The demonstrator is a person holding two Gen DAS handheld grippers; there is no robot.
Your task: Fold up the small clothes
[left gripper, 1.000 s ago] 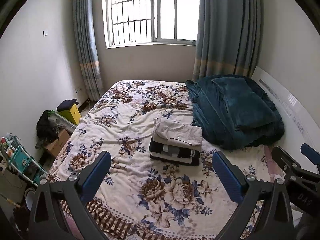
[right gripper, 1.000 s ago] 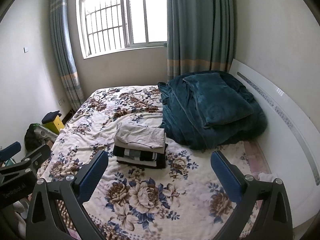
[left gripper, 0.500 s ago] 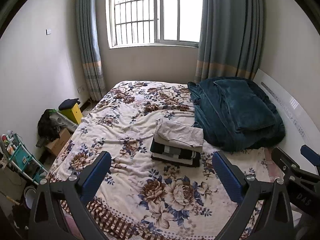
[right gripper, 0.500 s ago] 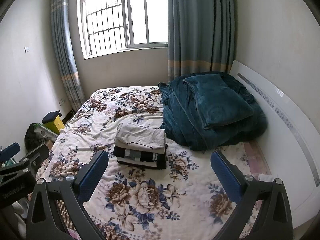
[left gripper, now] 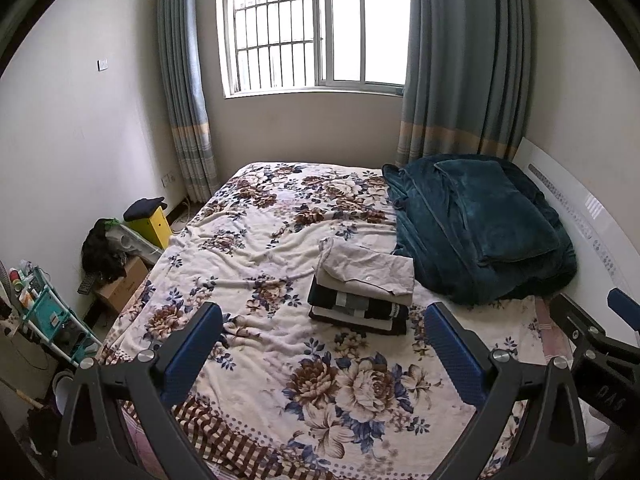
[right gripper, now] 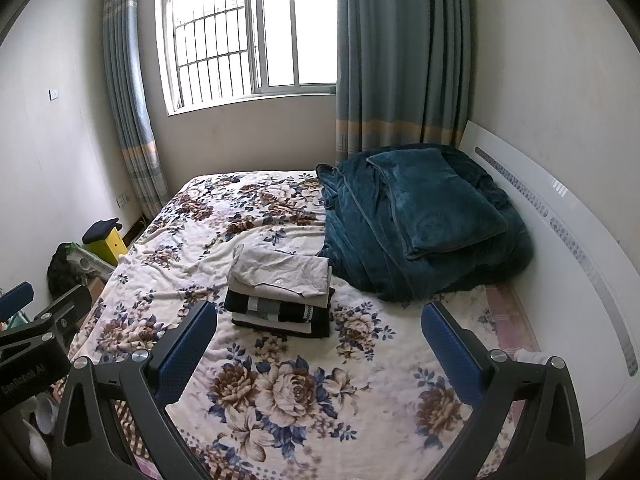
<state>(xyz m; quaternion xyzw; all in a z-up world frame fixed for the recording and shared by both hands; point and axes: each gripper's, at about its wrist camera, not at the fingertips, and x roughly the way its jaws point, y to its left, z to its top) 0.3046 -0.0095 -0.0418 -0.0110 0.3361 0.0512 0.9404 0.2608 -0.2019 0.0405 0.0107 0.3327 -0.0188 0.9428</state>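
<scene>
A stack of folded small clothes (left gripper: 362, 290) lies on the floral bed sheet (left gripper: 256, 264), a beige garment on top and dark striped ones below; it also shows in the right wrist view (right gripper: 280, 292). My left gripper (left gripper: 322, 354) is open and empty, held above the near part of the bed, well short of the stack. My right gripper (right gripper: 318, 350) is open and empty, likewise back from the stack. Each gripper shows at the edge of the other's view.
A teal blanket pile (left gripper: 476, 232) lies right of the stack against the white headboard (left gripper: 580, 216). A yellow stool (left gripper: 154, 222), a black bag (left gripper: 102, 250), a cardboard box and a teal rack (left gripper: 44, 316) stand left of the bed. A window and curtains are behind.
Both grippers have drawn back and tilted up slightly, so the bed and stack sit a little lower and farther in view. The jaws stay open and the clothes have not moved.
</scene>
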